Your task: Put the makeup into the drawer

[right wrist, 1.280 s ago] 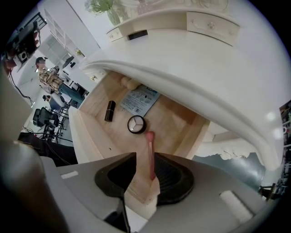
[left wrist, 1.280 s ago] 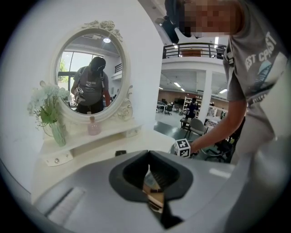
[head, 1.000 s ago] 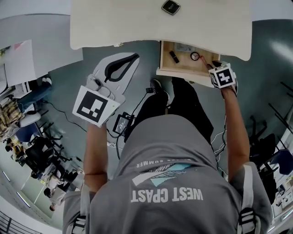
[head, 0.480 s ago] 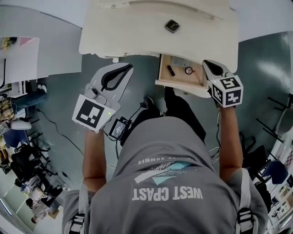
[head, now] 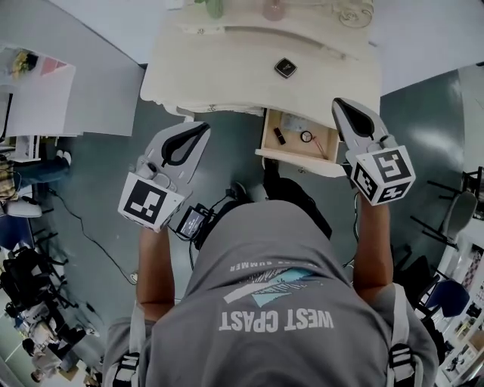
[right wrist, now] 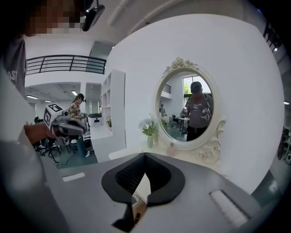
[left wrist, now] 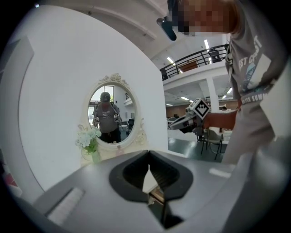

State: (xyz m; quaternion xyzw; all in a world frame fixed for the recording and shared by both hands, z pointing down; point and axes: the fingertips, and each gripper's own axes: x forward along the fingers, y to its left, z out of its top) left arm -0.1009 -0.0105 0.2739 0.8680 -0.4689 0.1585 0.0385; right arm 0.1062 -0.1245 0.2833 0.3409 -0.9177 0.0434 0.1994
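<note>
The cream dressing table (head: 227,68) has its drawer (head: 301,161) pulled open below the right of the top. Inside lie a dark lipstick (head: 280,136), a small round item (head: 306,137) and a red pencil (head: 326,144). A black compact (head: 285,67) sits on the table top. My right gripper (head: 342,104) hovers over the drawer's right edge, shut and empty (right wrist: 144,157). Over the floor left of the drawer my left gripper (head: 201,127) is also shut with nothing in it (left wrist: 149,154).
An oval mirror (right wrist: 191,109) and a vase of white flowers (left wrist: 90,142) stand at the back of the table, with small bottles (head: 274,9) beside them. A black device with cables (head: 194,221) lies on the floor by my feet. Chairs (head: 454,219) stand at the right.
My right gripper has lifted out of the drawer and now hangs above its right edge. The left gripper rose and moved toward the table. More of the table top shows.
</note>
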